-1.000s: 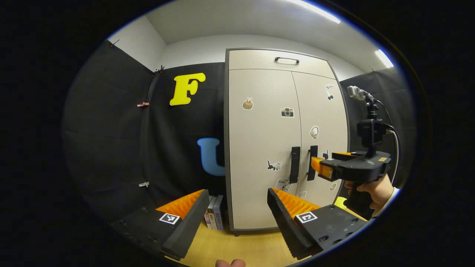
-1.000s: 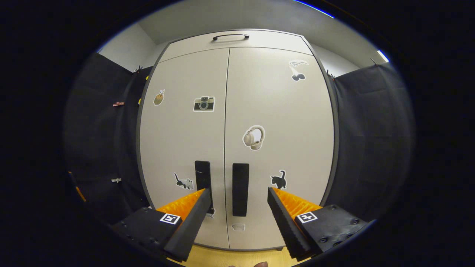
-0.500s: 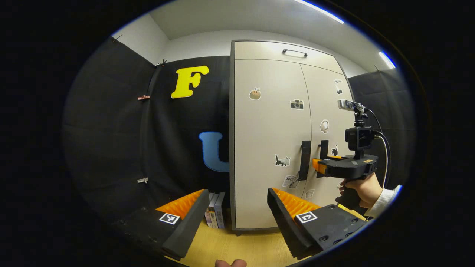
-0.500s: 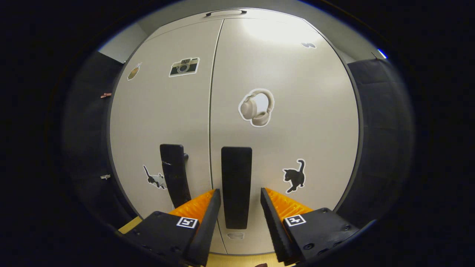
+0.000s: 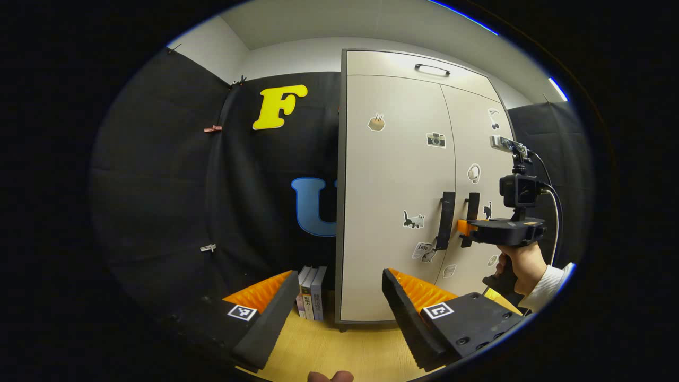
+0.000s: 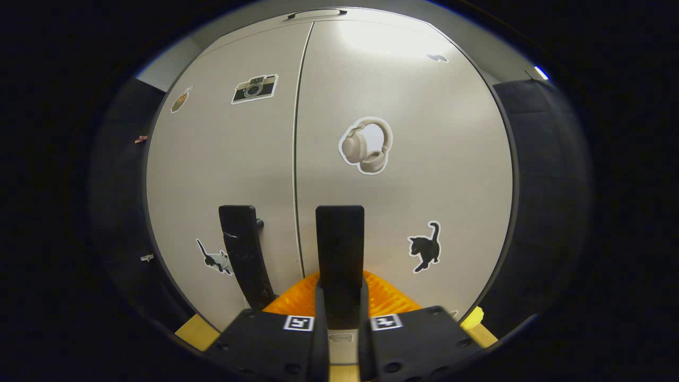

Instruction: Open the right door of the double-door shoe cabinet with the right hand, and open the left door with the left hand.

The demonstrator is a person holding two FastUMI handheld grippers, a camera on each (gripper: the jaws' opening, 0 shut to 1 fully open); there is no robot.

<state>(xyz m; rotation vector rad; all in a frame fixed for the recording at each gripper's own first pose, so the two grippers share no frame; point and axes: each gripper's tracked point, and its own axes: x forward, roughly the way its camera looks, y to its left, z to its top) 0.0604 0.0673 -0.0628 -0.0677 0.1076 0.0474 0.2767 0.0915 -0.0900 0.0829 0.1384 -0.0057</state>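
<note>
The beige double-door shoe cabinet point(image 5: 392, 175) stands with both doors closed. In the right gripper view, the right door's black vertical handle point(image 6: 339, 249) runs down between my fingers, and my right gripper point(image 6: 339, 313) is shut on its lower part. The left door's black handle point(image 6: 241, 249) stands just left of it. In the left gripper view, my left gripper point(image 5: 339, 302) is open, well back from the cabinet and low, aimed at its left edge. That view also holds the right gripper point(image 5: 467, 229) at the right handle point(image 5: 472, 209), beside the left handle point(image 5: 446, 220).
Several books point(image 5: 310, 300) stand on the wooden floor point(image 5: 339, 350) against the cabinet's left side. Black cloth walls flank the cabinet. A drawer with a bar handle point(image 5: 432, 69) tops the cabinet. A hand and white sleeve point(image 5: 530, 268) hold the right gripper.
The right gripper moved in on the right door's handle and closed from wide open to shut on it. The left gripper's view drifted left and back slightly; both doors stay closed.
</note>
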